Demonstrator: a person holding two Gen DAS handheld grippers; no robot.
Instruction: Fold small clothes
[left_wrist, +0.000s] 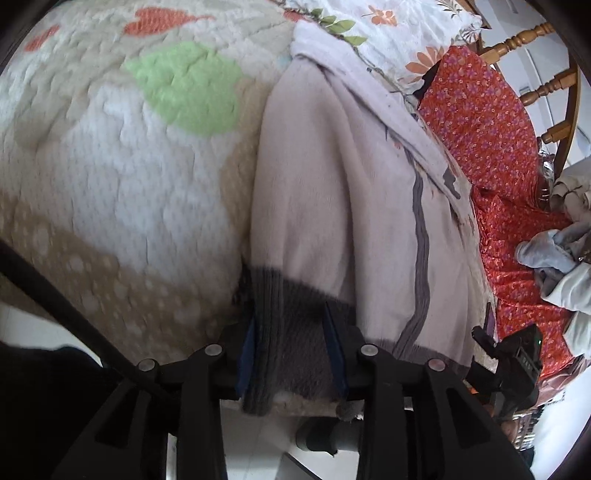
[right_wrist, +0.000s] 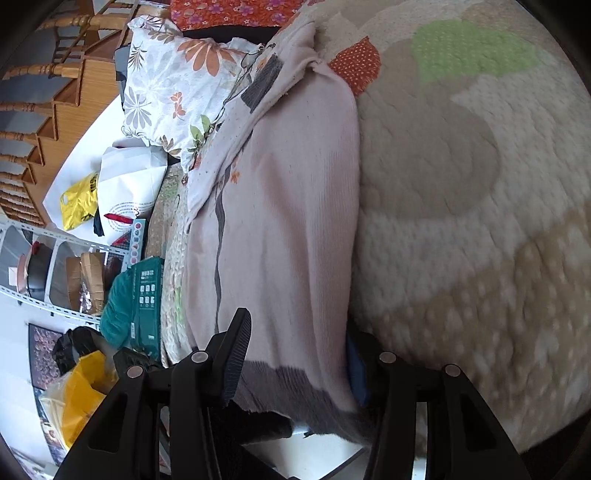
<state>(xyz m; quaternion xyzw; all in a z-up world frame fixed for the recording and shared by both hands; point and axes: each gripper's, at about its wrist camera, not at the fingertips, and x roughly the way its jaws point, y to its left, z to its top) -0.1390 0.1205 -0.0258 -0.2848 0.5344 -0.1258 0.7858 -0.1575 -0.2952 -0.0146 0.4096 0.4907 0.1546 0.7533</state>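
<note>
Left gripper (left_wrist: 295, 354): jaws part-closed, clamped on the hem (left_wrist: 288, 310), blue pads on either side. Right gripper (right_wrist: 295, 369): jaws wider apart, hem (right_wrist: 291, 384) between the fingers, grip uncertain.

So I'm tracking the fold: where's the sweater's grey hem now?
The hem sits low and central in both wrist views, between each gripper's fingers, at the near edge of the quilt.
</note>
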